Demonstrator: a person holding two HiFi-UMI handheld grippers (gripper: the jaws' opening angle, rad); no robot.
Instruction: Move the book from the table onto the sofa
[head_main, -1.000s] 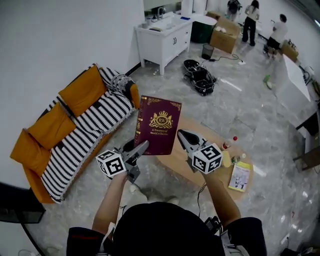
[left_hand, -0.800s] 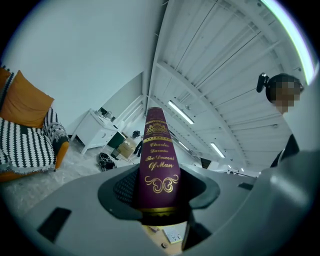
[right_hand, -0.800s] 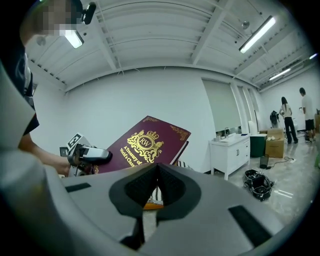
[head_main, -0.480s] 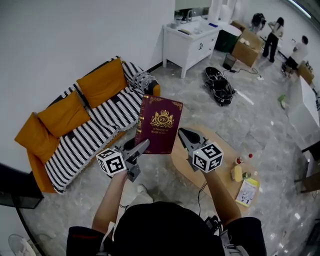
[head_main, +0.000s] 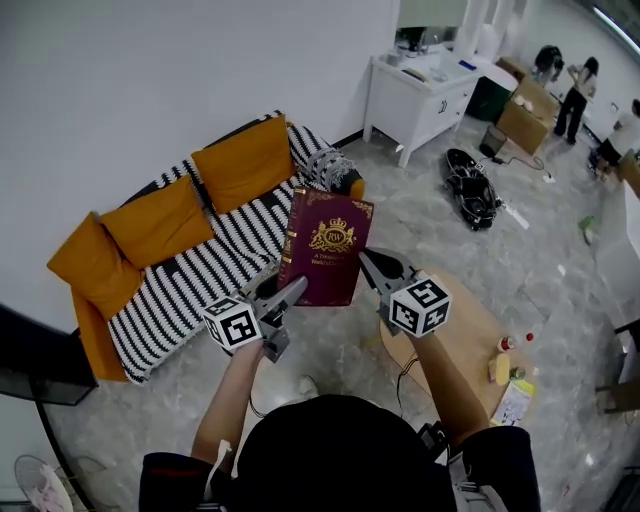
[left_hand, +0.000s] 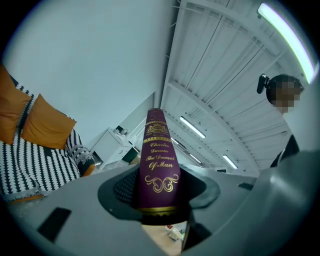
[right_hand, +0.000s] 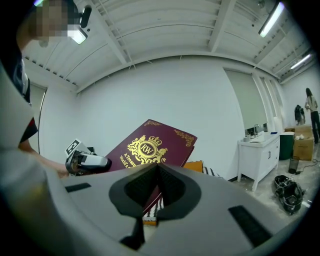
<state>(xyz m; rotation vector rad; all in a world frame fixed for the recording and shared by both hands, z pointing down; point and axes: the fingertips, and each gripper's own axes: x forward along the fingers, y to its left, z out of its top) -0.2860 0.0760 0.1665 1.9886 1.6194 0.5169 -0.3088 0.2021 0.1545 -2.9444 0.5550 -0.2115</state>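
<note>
While the book (head_main: 326, 248) hangs upright in the air, off the table (head_main: 470, 345) and short of the sofa (head_main: 185, 275), the left gripper (head_main: 291, 289) is clamped across its spine near the lower end. Right gripper (head_main: 367, 258): jaws together, tips at the book's right edge; whether they nip the cover cannot be told. Judged: stiff hardback, moderately heavy, glossy cover likely slick. One low spine grip invites tipping, so a second hold on the free edge is advised. Containers: cardboard box (head_main: 527, 112) far off, contents too small to tell.
</note>
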